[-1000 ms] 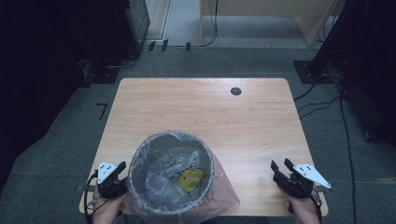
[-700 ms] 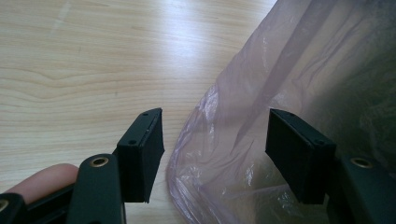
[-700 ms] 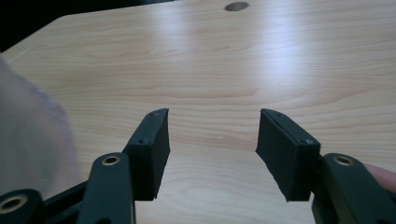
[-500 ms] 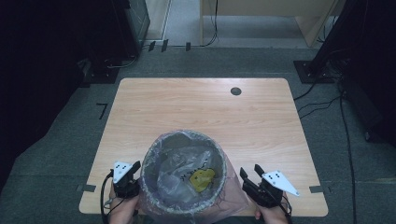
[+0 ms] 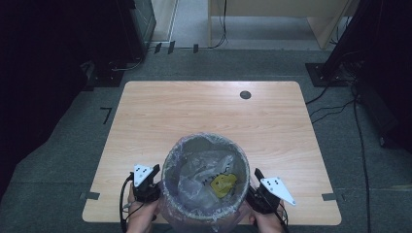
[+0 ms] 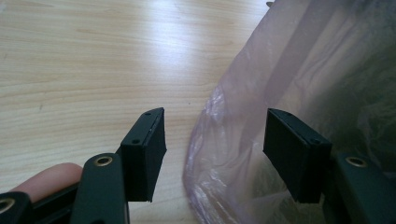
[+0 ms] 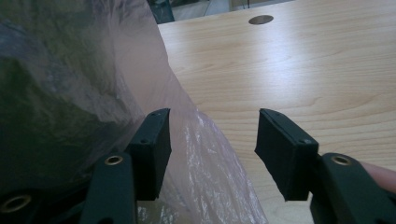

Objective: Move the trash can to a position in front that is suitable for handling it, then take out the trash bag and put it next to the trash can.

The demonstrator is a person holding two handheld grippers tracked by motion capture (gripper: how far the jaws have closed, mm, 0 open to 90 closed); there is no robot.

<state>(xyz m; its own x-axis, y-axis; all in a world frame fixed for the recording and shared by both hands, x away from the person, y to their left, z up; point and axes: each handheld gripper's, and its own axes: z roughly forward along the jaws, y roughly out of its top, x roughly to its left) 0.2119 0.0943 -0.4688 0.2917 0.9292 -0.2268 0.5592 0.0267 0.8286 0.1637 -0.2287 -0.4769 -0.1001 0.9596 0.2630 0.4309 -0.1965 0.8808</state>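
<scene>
Bin [image 5: 204, 182] sits at the near edge of the table [image 5: 209, 111], roughly centred between my two hands. It's a round bin lined with a thin translucent bag [image 5: 194, 187]; the bag film folds over the rim and hangs down the outside wall. Something yellow [image 5: 222, 185] lies inside, right of centre on the crumpled plastic.

Left gripper [image 5: 154, 175] is just beside the bin's left wall, right gripper [image 5: 255, 180] just beside its right wall. I'm flanking it on both sides.

Left gripper view: left gripper [image 6: 212, 140] has its jaws apart with a clear gap. A fold of the bag [image 6: 224, 154] hangs in that gap, nearer the right-hand jaw. That jaw sits against or in front of the film, the other stands free over bare wood. The pads aren't pinching anything. The jaws have just been closing a little, film between them but not clamped. A fingertip [image 6: 44, 175] pokes in at the lower left beside the gripper body.

Right gripper view: right gripper [image 7: 212, 140] likewise stands apart, not gripping. The bag [image 7: 196, 149] drapes down into the gap from the left; the left-hand jaw is up against the film, the right-hand jaw is over bare table. These jaws have also just eased closed slightly, with loose film in the gap and no pinch on it.

Can't tell whether either inner jaw actually presses on the bin wall through the plastic.

Cable hole [image 5: 245, 94] is at the far right of the table, well apart from everything.
</scene>
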